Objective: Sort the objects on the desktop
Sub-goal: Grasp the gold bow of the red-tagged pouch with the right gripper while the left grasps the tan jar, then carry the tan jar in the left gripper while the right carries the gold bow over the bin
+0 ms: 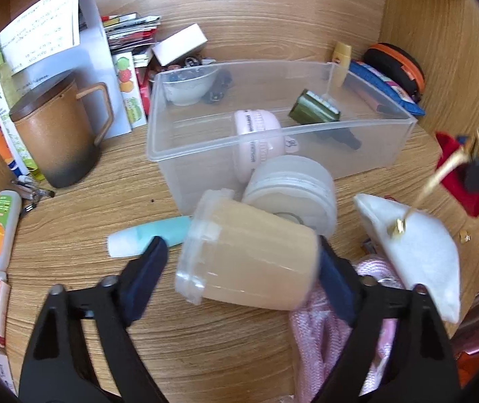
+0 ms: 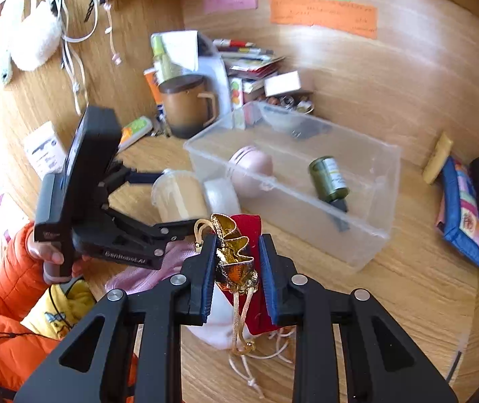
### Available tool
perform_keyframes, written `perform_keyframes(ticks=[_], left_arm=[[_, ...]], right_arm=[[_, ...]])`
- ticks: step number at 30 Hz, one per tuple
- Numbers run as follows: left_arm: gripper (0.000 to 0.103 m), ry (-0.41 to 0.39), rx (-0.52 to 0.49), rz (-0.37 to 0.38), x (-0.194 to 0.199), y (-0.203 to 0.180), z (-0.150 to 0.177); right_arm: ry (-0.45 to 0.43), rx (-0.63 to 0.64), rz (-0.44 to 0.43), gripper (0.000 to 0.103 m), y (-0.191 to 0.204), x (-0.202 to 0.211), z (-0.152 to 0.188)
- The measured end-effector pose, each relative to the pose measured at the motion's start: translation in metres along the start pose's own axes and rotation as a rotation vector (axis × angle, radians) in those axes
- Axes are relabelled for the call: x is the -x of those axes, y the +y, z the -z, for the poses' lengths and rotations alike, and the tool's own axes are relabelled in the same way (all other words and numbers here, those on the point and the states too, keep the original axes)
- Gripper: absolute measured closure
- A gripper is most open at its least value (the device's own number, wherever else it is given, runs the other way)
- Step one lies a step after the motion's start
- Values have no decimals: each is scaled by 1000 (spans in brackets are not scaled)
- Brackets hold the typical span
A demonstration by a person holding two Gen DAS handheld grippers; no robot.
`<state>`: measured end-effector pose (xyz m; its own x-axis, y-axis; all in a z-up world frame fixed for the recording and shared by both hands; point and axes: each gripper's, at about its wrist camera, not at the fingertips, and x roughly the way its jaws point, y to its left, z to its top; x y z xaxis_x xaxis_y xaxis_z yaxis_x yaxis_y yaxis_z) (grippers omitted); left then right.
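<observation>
Left wrist view: the left hand-held gripper [image 1: 239, 262] has its blue pads pinching a frosted beige jar [image 1: 247, 252] by its sides, the jar lying tilted on its side between the fingers, just in front of the clear plastic bin [image 1: 205, 141] on the table [image 1: 88, 228]. A white-lidded jar [image 1: 293, 191] leans against the bin's near wall, touching the beige jar. Inside the bin lie a pink round jar [image 1: 256, 124] and a green bottle [image 1: 316, 112]. A mint tube [image 1: 148, 236] lies left of the beige jar, and a brown mug [image 1: 54, 131] stands left of the bin.

In the right wrist view, the right hand-held gripper [image 2: 236, 262] is pinching a red pouch with gold trim [image 2: 239, 255], held above the table in front of the bin.
</observation>
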<state>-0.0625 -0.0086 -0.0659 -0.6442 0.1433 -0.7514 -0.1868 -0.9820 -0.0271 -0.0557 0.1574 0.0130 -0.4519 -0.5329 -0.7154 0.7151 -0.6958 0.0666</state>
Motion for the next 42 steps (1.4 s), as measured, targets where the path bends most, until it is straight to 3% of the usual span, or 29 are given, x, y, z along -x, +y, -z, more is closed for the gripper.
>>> perform_keyframes(ticks=[28, 42], left_arm=[[37, -100, 86, -66, 39, 14, 3], [37, -192, 79, -74, 72, 21, -42]], right_arm=[[-101, -95, 76, 81, -53, 30, -19], [-153, -81, 113, 81, -72, 35, -43]])
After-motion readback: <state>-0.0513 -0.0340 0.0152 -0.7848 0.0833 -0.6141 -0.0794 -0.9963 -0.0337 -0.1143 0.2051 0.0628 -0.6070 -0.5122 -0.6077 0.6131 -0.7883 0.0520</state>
